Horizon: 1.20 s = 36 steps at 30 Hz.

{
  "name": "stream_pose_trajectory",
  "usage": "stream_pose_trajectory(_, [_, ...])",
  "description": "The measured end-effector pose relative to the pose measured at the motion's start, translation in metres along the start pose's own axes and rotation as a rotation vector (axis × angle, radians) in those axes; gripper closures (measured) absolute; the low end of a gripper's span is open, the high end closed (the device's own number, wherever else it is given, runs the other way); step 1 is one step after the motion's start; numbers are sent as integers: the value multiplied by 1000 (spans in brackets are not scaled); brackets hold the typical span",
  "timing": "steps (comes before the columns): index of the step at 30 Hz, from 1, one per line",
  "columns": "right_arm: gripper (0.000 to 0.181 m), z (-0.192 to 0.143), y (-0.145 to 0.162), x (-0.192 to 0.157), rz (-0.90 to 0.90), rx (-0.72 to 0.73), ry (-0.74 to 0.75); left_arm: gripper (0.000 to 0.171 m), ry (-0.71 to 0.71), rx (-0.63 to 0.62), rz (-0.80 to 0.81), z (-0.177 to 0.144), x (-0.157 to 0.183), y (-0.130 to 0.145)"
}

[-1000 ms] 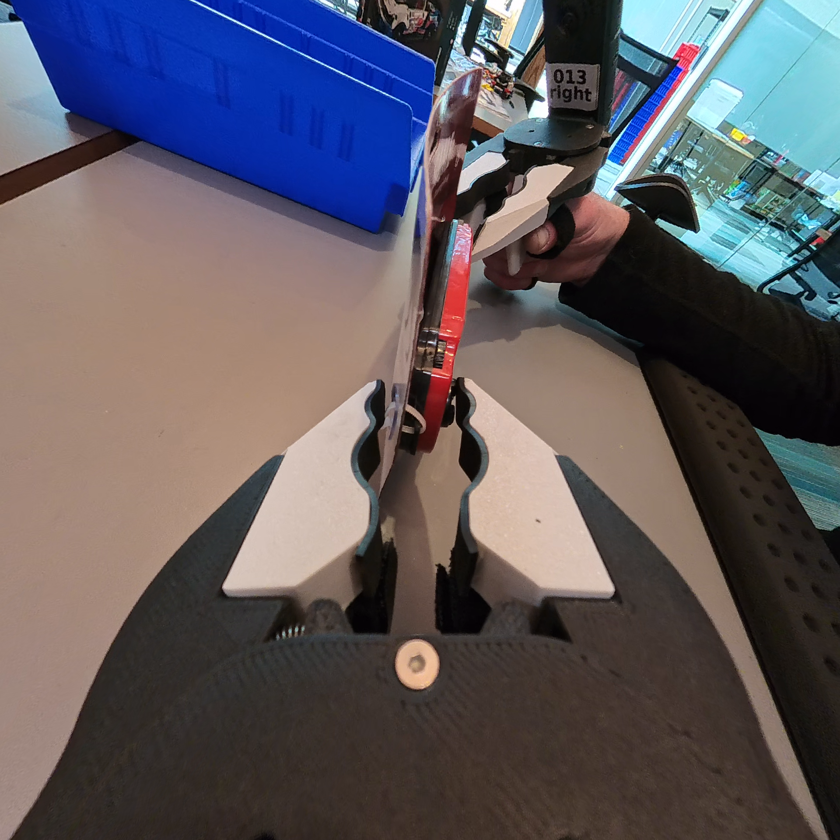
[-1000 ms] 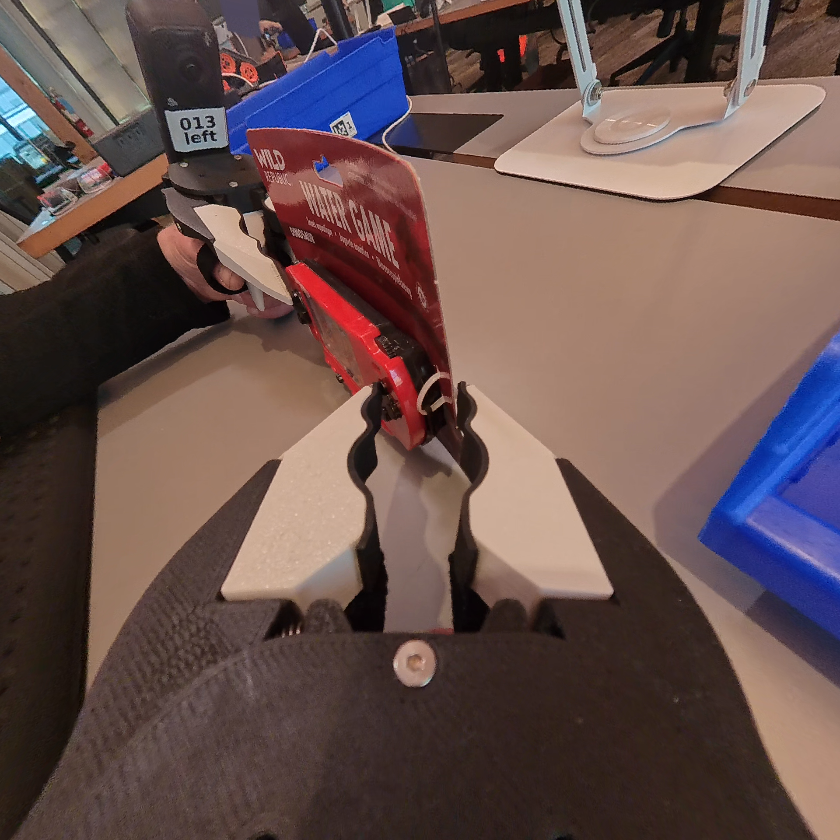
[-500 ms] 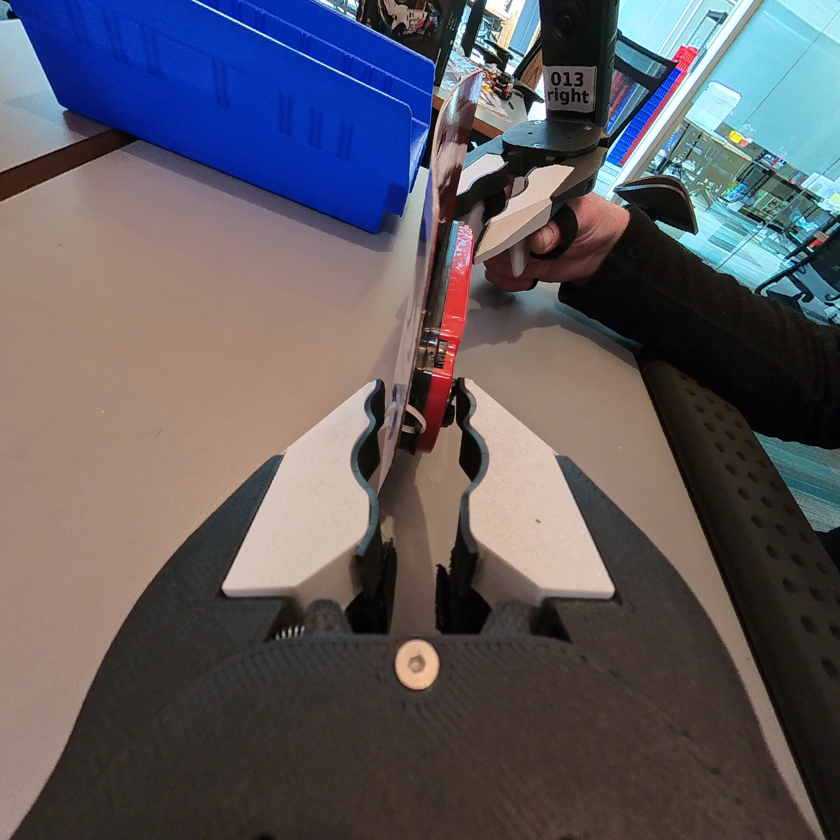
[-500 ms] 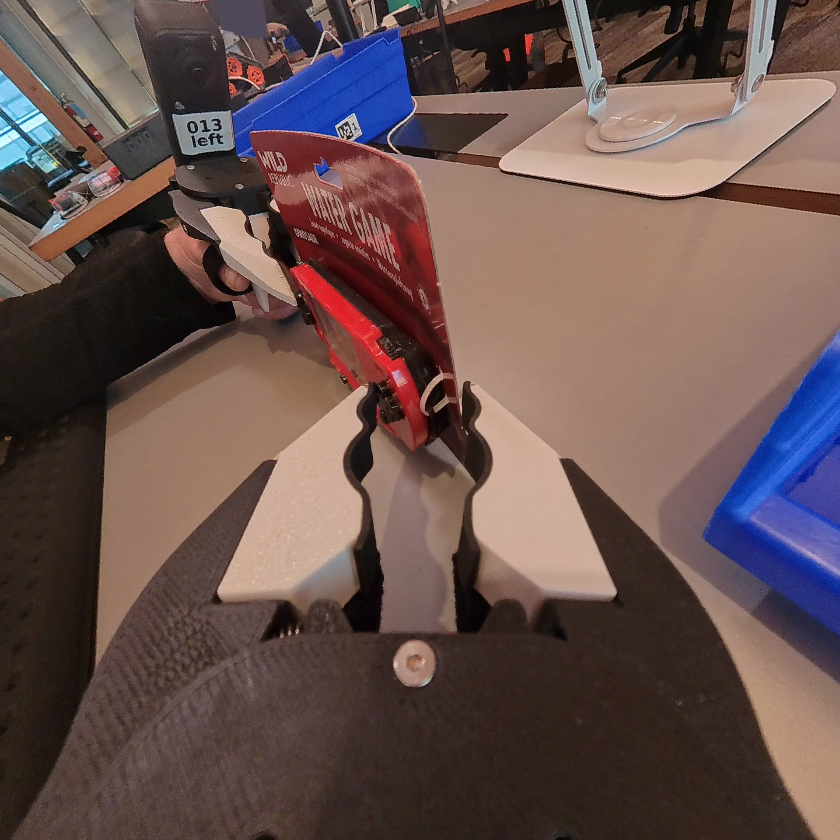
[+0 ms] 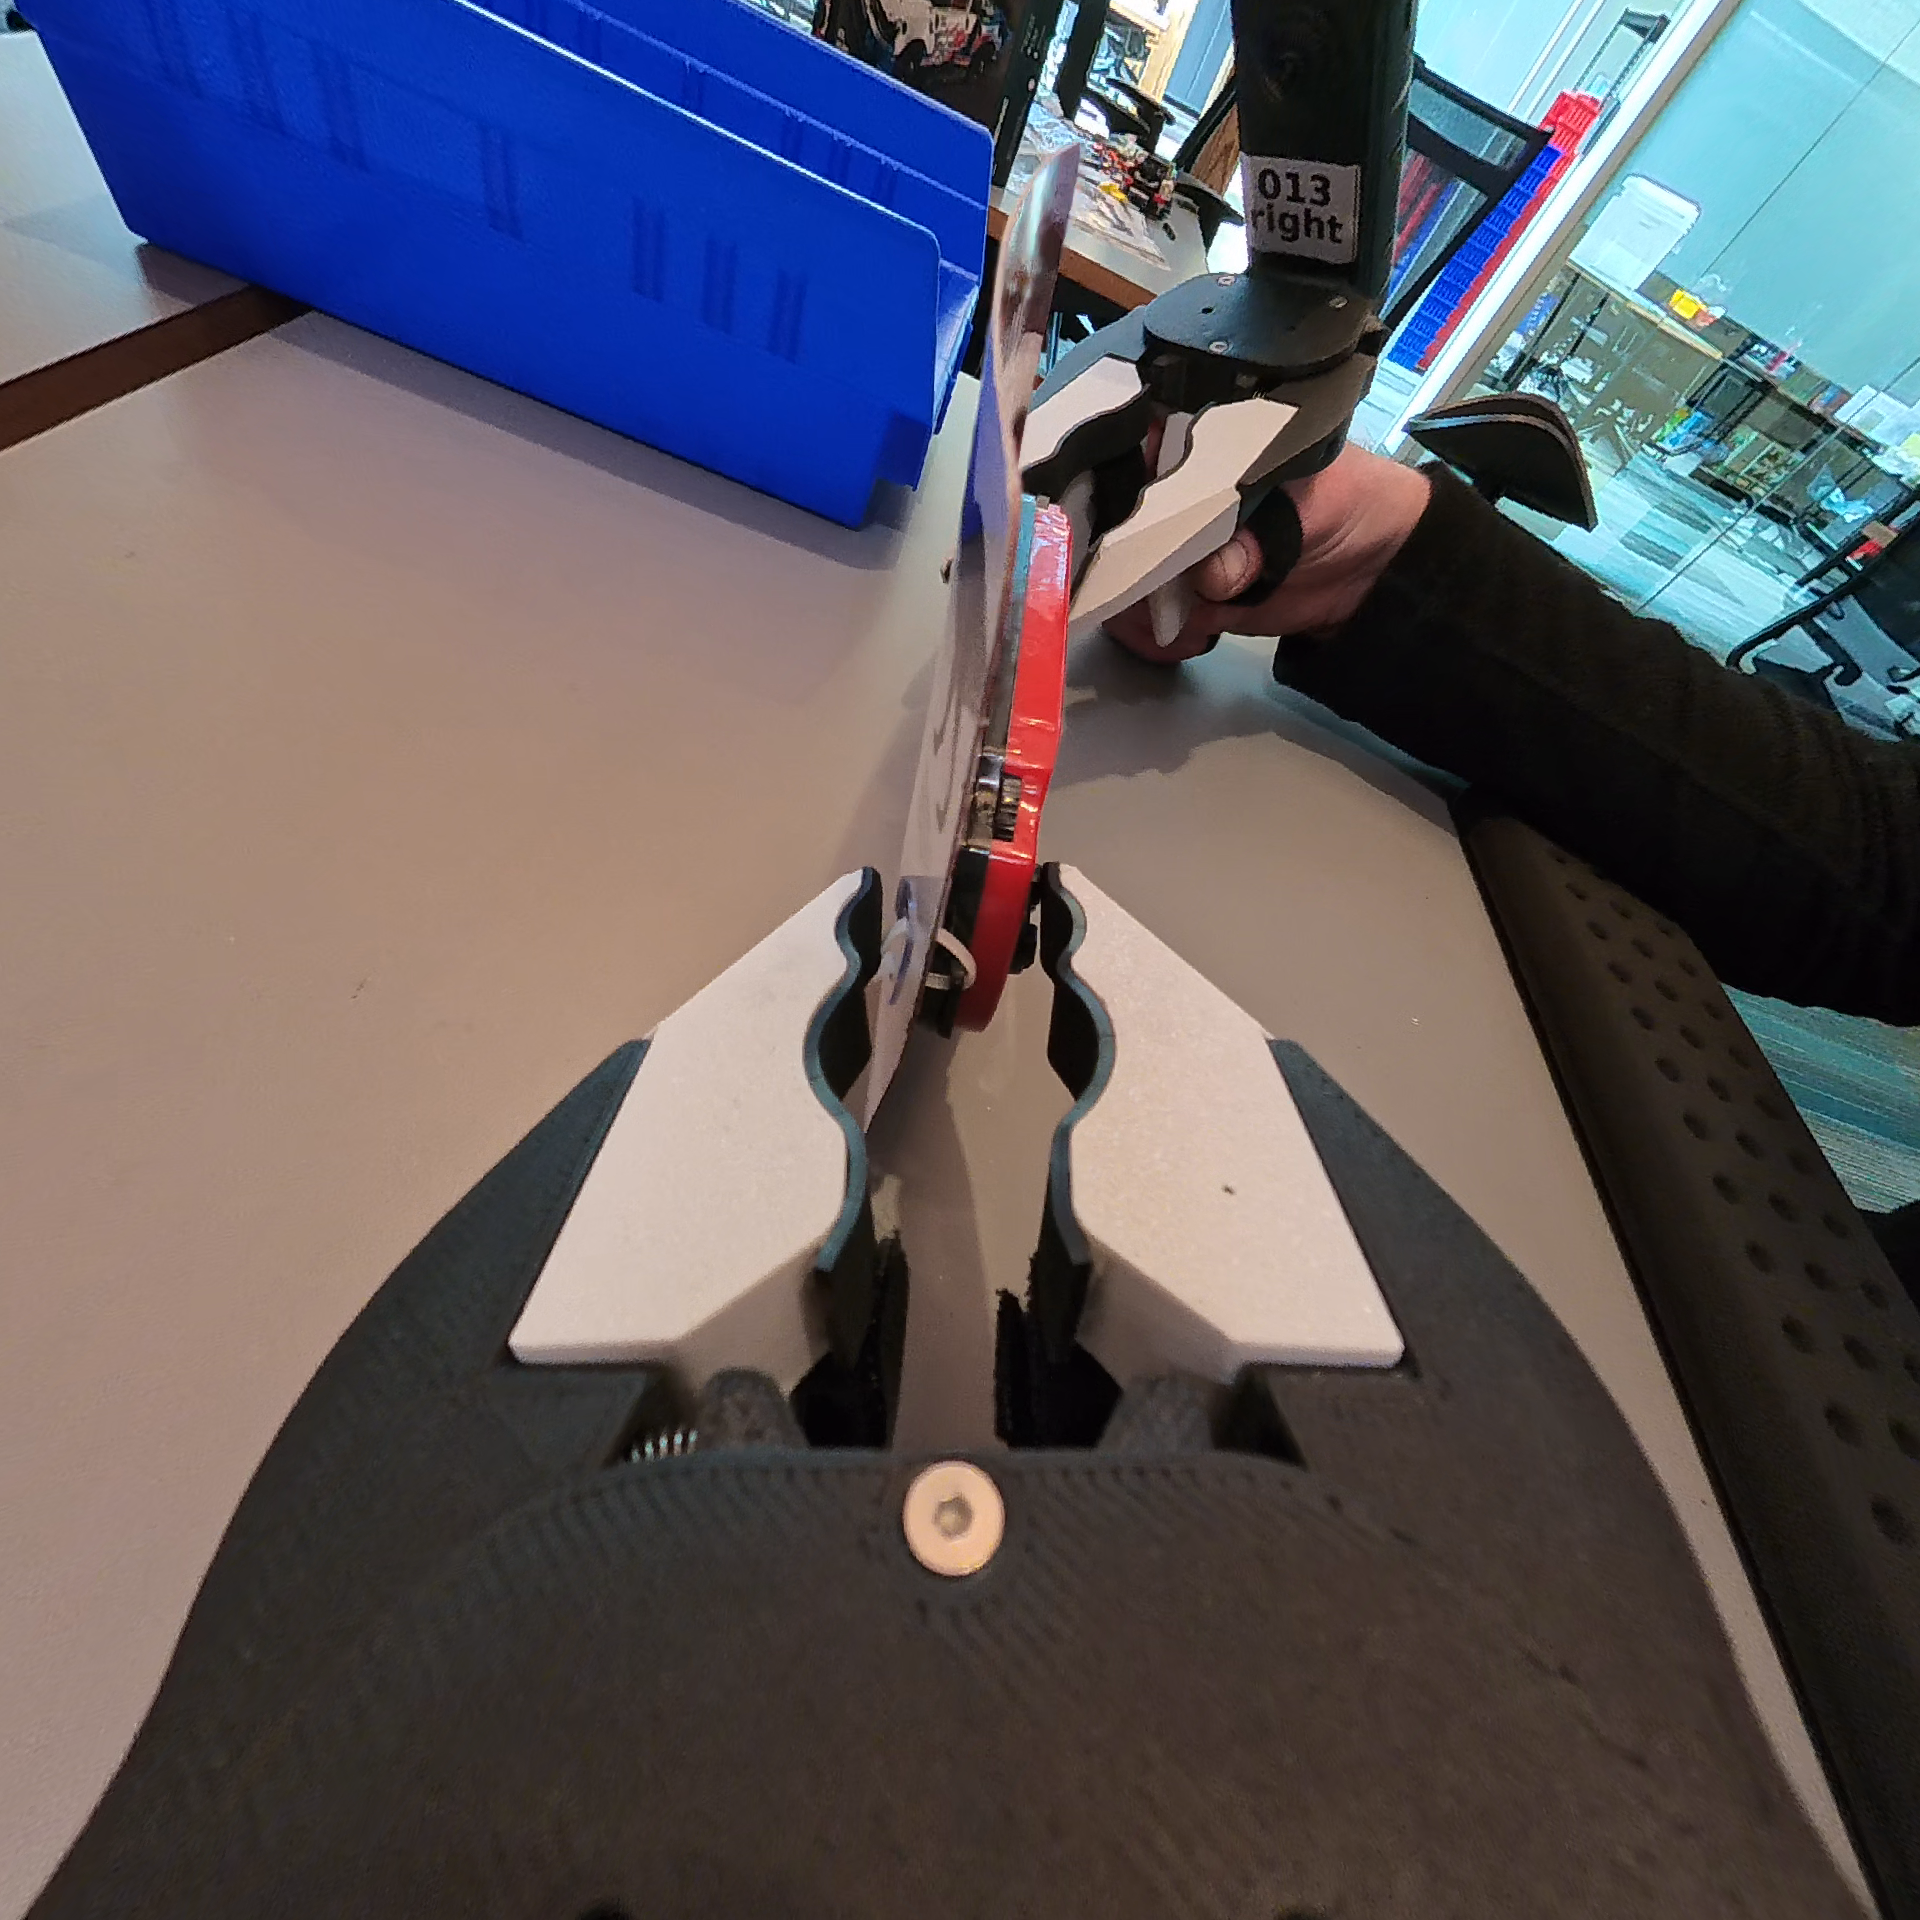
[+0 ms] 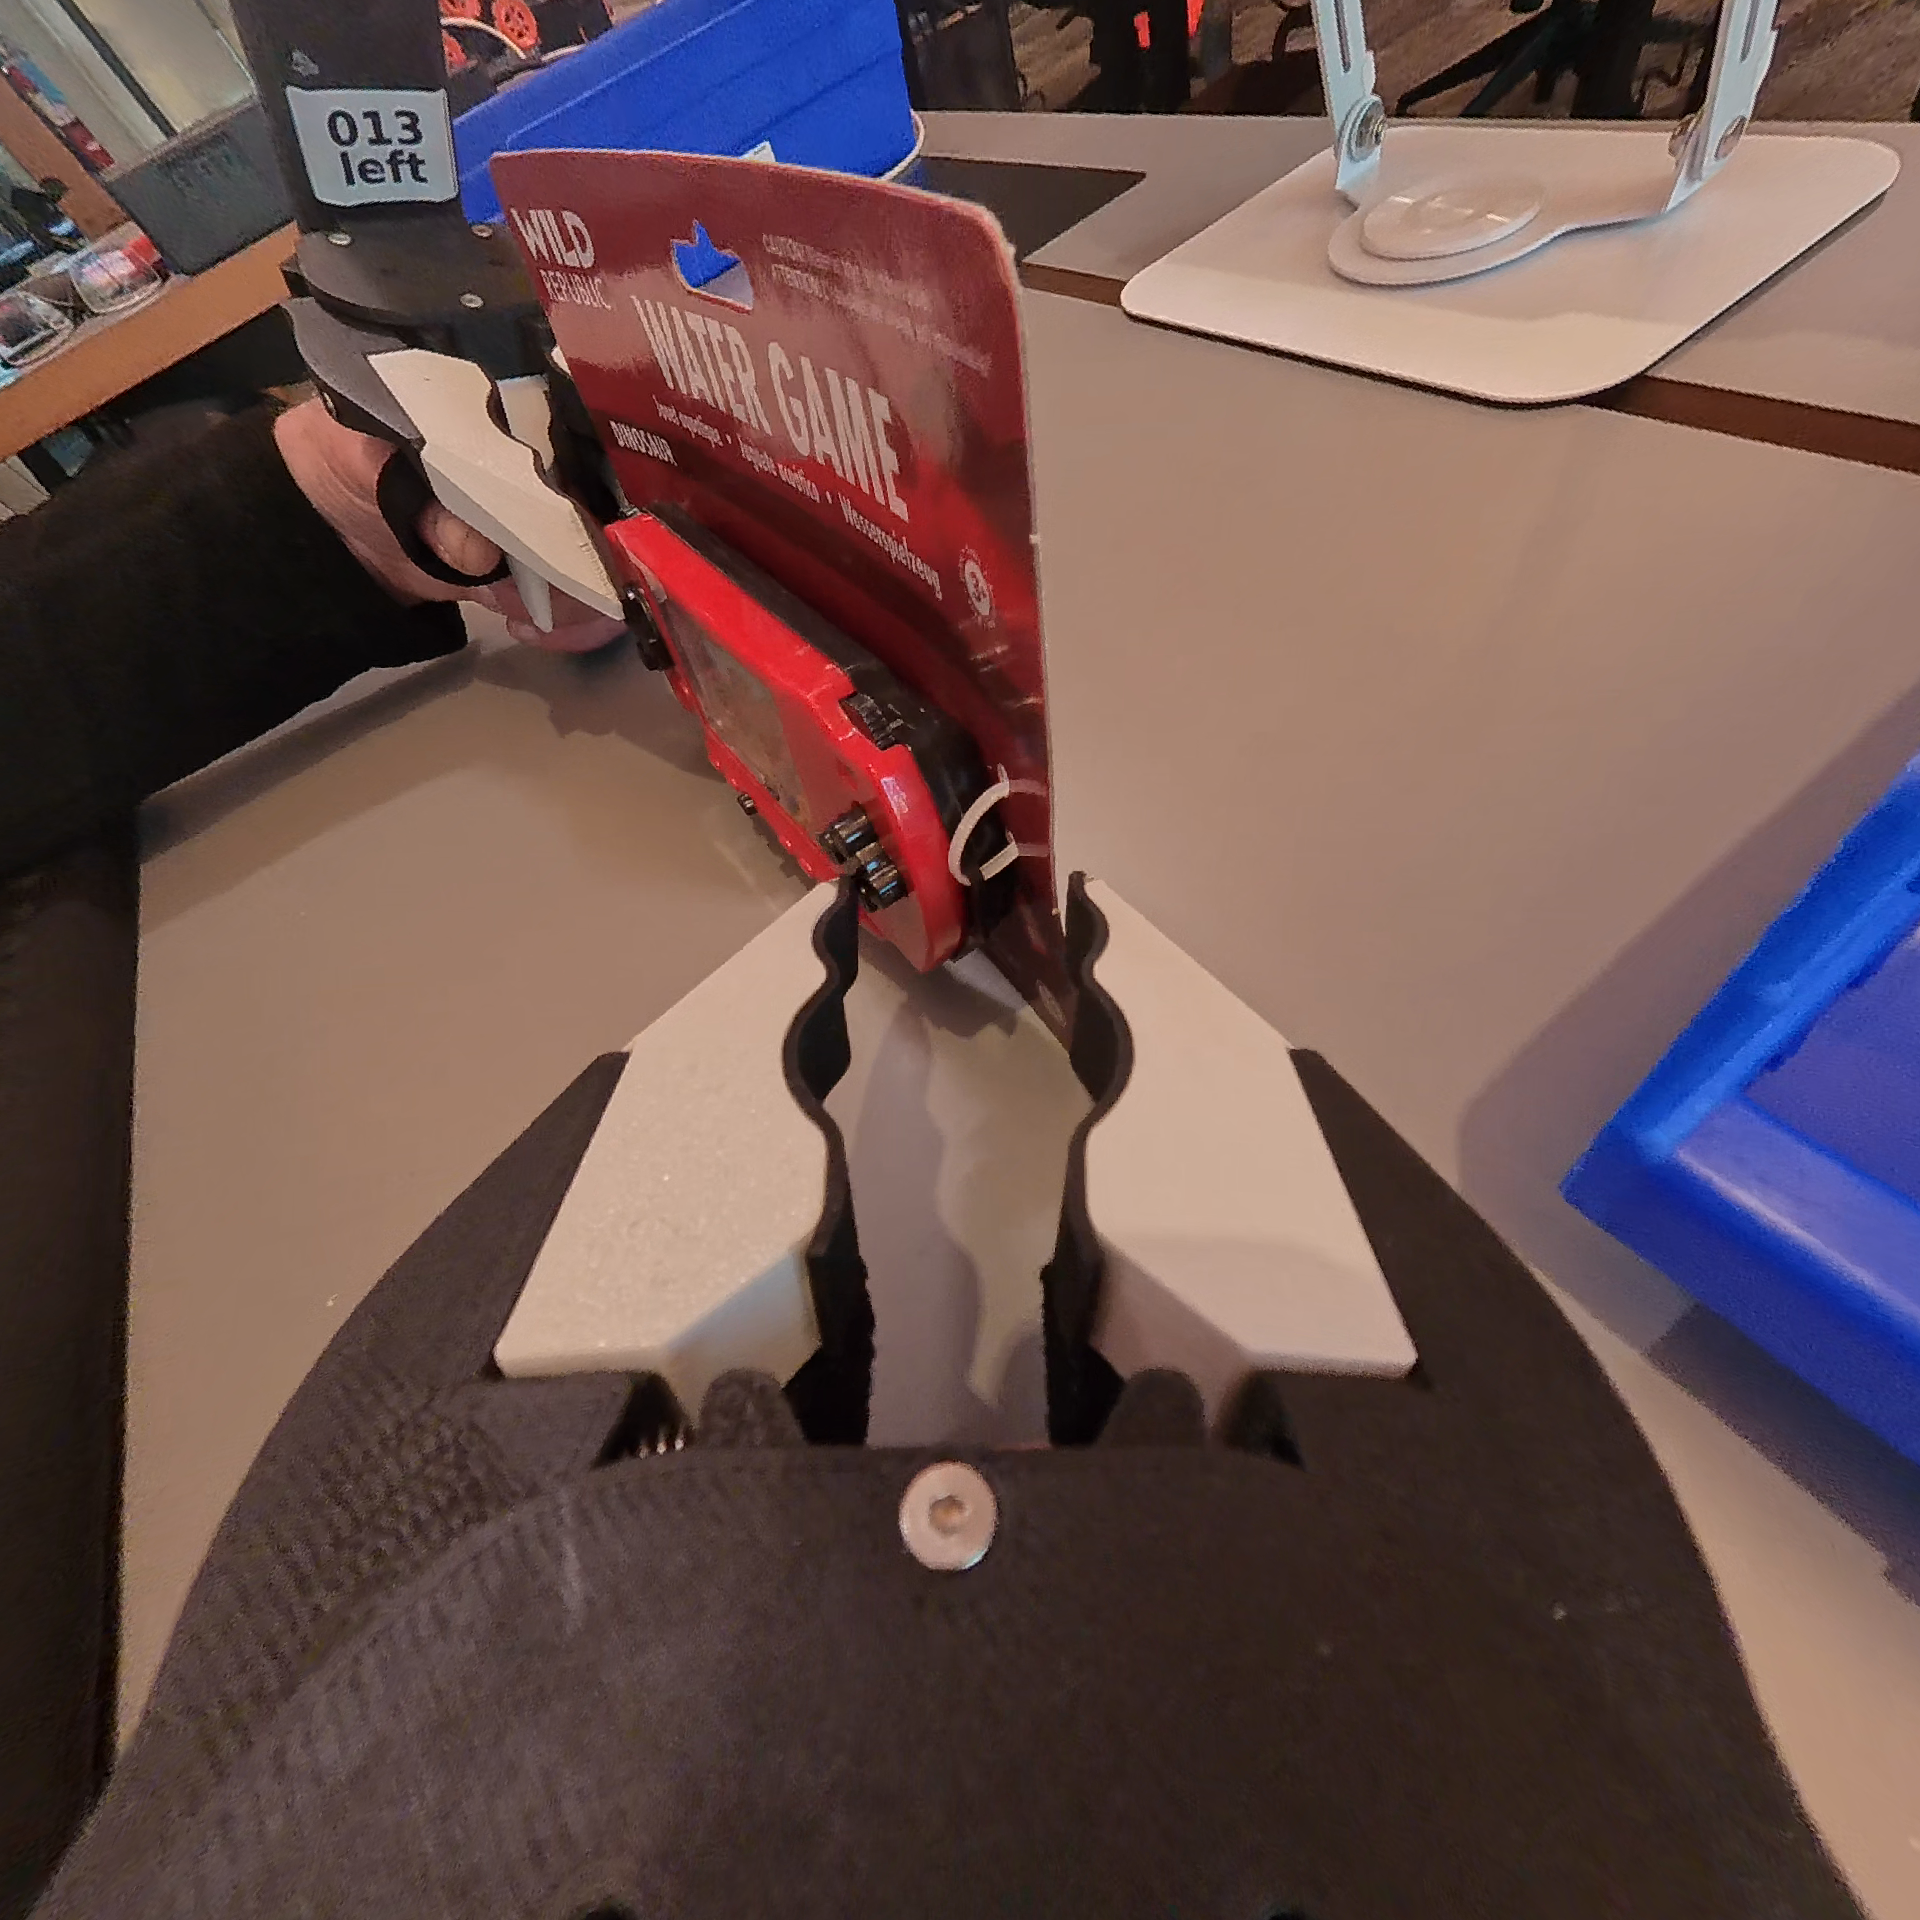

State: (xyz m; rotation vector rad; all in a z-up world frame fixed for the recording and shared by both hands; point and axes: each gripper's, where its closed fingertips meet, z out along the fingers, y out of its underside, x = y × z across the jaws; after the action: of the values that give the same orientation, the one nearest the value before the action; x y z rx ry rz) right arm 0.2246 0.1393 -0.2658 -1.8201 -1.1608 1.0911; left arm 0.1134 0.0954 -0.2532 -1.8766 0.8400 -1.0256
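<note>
Grey table fills both frames; centre frame, a toy pack stands on edge, pinched at opposite ends by the left gripper and right gripper — card thin, bendy; red toy firmer, better to grip; blue bin upper left.

Right claw pinches the near end of a red carded toy standing upright on the table; left claw grips its far end.

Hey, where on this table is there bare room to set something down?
Bare grey table lies between the carded red toy, the white stand base and the near blue bin. Crowded: both ends of the toy, clamped by the left gripper and right gripper.
</note>
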Motion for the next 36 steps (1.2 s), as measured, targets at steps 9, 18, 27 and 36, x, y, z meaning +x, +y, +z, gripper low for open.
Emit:
stream_pose_trajectory(9, [159,-2,-7,-5,12,41,-45,144,9,9,-17,-2,0,0])
stream_pose_trajectory(18, [160,-1,-5,-8,-1,10,-45,144,12,2,-26,-3,-1,0])
stream_pose_trajectory(27, [148,-2,-6,-8,18,18,-45,143,19,-2,-40,-3,1,1])
stream_pose_trajectory(36, [149,-1,-4,-7,22,7,-43,144,18,-7,-44,-3,1,1])
